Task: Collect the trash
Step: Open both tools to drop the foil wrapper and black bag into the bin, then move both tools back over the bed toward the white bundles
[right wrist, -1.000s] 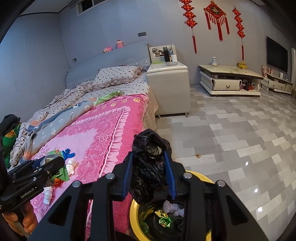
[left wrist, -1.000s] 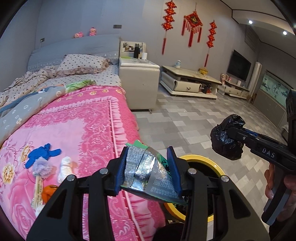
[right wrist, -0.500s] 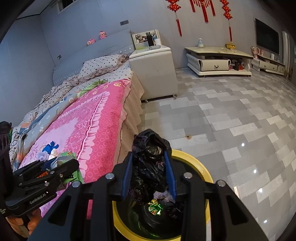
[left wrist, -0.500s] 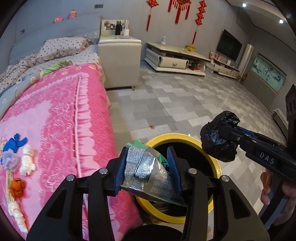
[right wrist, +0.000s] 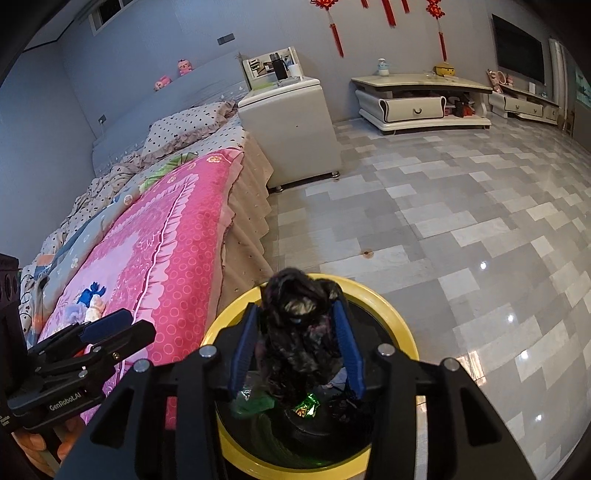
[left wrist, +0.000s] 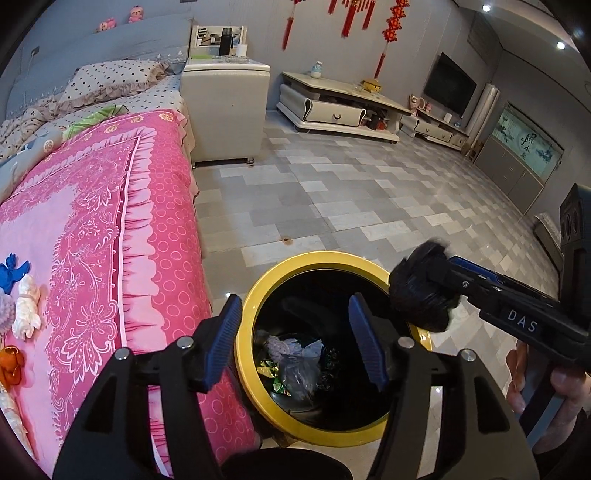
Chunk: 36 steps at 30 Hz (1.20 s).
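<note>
While both tongs hang opening above the yellow-rimmed bin (left wrist: 258, 295) on grey tiles (left wrist: 332, 192) (left tongs (left wrist: 295, 332) empty), a black bag (right wrist: 299, 332) sits between the right tongs (right wrist: 297, 347).

Grey walls (left wrist: 424, 44), grey patchwork tile floor (left wrist: 332, 192); bed (left wrist: 92, 221) under pink quilt; white nightstand (left wrist: 225, 110); low TV cabinet (left wrist: 332, 107); wall television (left wrist: 448, 88); red knot hangings (left wrist: 347, 18); ceiling spotlights (left wrist: 560, 45)

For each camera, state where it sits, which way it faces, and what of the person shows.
Left wrist: on the left gripper, facing down into the yellow-rimmed bin beside the pink bed; its empty fingers are opening; a hand shows at right.
Right wrist: on the right gripper, above the same bin, fingers opening around a black bag wad; fingertips show at lower left.
Shared: bin, bed, nightstand, each other's gripper.
</note>
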Each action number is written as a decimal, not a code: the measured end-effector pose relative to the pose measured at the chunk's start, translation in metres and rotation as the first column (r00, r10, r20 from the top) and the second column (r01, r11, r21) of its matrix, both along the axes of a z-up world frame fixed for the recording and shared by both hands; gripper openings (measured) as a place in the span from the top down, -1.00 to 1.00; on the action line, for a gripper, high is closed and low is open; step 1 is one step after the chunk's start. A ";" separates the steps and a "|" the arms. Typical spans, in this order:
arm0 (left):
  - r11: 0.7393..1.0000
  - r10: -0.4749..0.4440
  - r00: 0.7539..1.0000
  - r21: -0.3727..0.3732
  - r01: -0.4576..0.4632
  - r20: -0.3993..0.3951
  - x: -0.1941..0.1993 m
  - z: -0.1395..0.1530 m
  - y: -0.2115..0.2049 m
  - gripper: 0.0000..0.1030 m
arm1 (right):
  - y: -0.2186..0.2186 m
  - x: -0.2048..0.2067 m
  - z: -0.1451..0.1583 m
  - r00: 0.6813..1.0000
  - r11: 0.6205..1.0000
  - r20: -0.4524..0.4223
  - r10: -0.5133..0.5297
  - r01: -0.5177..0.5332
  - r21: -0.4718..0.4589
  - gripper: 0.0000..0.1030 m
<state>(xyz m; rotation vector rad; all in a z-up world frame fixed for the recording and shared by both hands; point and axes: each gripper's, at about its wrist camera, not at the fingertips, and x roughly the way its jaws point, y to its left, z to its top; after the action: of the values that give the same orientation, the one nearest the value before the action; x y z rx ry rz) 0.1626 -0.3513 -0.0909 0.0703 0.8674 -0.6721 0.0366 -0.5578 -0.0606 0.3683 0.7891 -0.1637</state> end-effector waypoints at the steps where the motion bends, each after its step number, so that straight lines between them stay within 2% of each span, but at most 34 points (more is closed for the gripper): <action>1: 1.000 0.001 1.000 0.000 -0.001 0.007 -0.001 0.002 0.001 -0.20 | 0.000 -0.001 0.000 1.000 1.000 0.000 -0.006 0.006 -0.005 0.03; 3: 1.000 0.003 1.000 -0.006 -0.003 0.011 -0.002 0.004 0.005 -0.28 | -0.001 -0.002 0.001 1.000 1.000 -0.003 -0.015 0.015 -0.005 -0.16; 9: 1.000 0.017 0.998 0.022 -0.018 0.063 -0.004 0.009 0.021 -0.51 | 0.001 -0.005 -0.001 1.000 1.000 -0.014 -0.018 0.018 0.000 -0.17; 23: 0.983 0.173 0.979 0.041 -0.179 0.106 0.028 0.022 0.112 -0.53 | 0.057 0.018 0.024 0.996 0.996 0.013 0.089 -0.088 -0.027 -0.20; 30: 0.953 0.286 0.949 0.065 -0.296 0.130 0.051 0.021 0.174 -0.53 | 0.097 0.041 0.032 0.984 0.984 0.020 0.174 -0.174 -0.031 -0.22; 36: 0.907 0.397 0.906 0.089 -0.412 0.148 0.073 0.017 0.232 -0.53 | 0.133 0.059 0.035 0.967 0.967 0.026 0.253 -0.252 -0.033 -0.23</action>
<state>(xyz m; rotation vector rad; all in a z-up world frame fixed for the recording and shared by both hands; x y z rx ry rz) 0.2352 -0.1196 -0.0742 0.0363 0.7671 -0.2209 0.0960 -0.4253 -0.0257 0.2387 0.7955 0.0693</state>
